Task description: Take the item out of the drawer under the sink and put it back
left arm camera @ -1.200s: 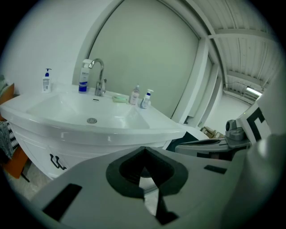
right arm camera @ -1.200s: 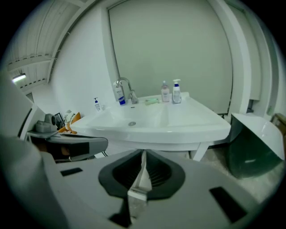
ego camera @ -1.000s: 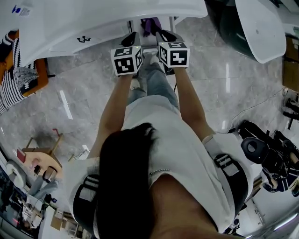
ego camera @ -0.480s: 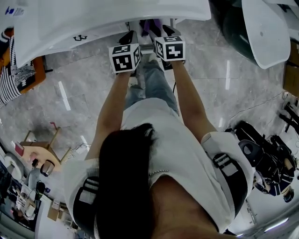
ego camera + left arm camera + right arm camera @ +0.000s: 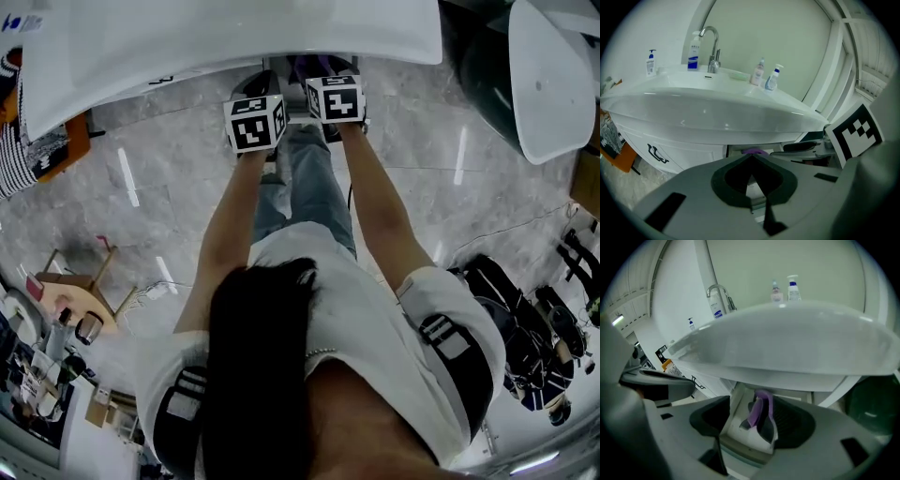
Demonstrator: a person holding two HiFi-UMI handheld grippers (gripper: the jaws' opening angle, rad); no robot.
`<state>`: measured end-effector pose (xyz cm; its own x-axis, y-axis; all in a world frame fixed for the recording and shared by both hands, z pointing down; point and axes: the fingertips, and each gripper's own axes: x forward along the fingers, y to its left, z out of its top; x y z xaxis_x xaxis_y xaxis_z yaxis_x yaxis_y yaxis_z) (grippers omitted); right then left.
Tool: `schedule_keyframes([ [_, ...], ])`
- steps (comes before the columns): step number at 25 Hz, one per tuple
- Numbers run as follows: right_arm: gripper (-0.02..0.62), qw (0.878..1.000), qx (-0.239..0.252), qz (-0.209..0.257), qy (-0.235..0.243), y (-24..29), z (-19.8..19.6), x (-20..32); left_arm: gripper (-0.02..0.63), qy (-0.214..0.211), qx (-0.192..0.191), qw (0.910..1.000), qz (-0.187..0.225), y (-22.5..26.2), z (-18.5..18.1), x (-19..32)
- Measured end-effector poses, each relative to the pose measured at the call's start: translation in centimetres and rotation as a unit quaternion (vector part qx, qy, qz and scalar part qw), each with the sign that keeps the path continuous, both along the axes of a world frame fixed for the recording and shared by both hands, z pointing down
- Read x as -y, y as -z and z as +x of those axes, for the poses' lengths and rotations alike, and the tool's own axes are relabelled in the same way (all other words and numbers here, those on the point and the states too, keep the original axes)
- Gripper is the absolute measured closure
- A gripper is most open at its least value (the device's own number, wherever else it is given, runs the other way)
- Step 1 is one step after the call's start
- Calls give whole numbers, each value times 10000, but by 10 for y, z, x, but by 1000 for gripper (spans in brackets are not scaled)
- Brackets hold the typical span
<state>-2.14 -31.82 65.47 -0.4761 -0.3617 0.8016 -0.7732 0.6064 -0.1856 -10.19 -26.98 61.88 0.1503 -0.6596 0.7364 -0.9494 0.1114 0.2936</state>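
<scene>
Gaping wide at the right claw (image 5: pixel 757 405), just opened and pinching nothing; purple item (image 5: pixel 761 409) loose between, resting in the open drawer (image 5: pixel 733 430), apparently released there. Pressed together, empty, at the left claw (image 5: pixel 751 158). Hemmed in above by the sink (image 5: pixel 801 348) rim; open room only rearward

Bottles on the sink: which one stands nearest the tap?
The tall bottle with a blue label, directly beside the tap; the rest stand farther away.

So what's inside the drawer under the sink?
A purple item lies in the open drawer. The sink covers the drawer's back, so anything there is hidden.
</scene>
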Motion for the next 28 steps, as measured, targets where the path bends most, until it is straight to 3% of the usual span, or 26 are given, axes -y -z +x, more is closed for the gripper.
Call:
schedule_keyframes([
  [6, 290, 9996, -230, 123, 54, -32, 3, 21, 603, 159, 39, 9997, -167, -22, 7, 8],
  [11, 276, 9993, -350, -21, 129, -61, 0, 26, 603, 465, -90, 9983, -335, -45, 4, 12],
  [28, 261, 9955, -892, -305, 47, -136, 0, 26, 603, 793, 28, 9952, -573, -80, -8, 3],
])
